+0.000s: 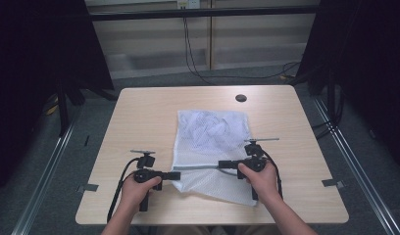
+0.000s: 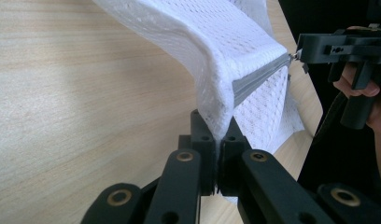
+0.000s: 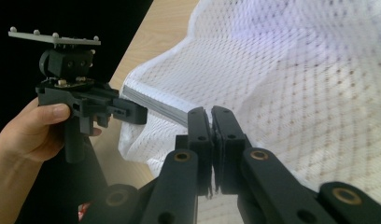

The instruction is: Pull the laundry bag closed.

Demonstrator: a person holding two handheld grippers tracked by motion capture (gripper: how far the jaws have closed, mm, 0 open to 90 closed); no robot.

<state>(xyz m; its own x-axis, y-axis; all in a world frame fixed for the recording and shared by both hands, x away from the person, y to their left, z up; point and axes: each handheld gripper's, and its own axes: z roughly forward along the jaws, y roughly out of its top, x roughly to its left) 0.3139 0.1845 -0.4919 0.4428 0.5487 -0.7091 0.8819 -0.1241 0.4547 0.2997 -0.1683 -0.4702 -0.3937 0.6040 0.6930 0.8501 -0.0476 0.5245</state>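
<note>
High view: mesh bag (image 1: 208,142) holds crumpled clothes (image 1: 211,128).

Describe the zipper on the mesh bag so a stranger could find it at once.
On the light wooden table lies a white mesh bag. Along its near end, stretched between the left gripper and the right gripper, runs the zipper: a thin, straight grey band, the one smooth dark line against the white netting.

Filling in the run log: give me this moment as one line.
left gripper: shut on mesh bag corner | right gripper: shut at zipper end | bag: on table, zipper edge lifted
</note>
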